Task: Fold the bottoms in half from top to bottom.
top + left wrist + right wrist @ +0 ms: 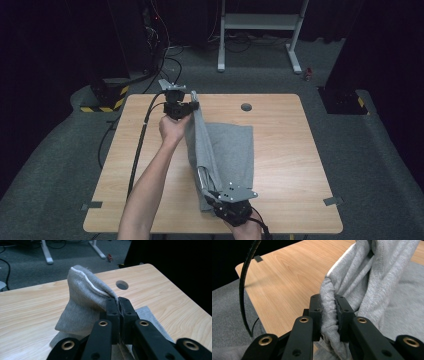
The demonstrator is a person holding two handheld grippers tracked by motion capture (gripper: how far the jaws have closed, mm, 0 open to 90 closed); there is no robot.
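1. The wooden table (280, 165) bore the grey cloth (230, 155) at its middle, long axis running from the near edge toward the far edge.
2. The cloth's left edge was lifted into a ridge between both grippers; the rest lay flat. What garment it was could not be made out.
3. The left gripper (119, 305) had its jaws pressed together on the far, white-trimmed edge.
4. The right gripper (328, 311) pinched bunched cloth at the near end.
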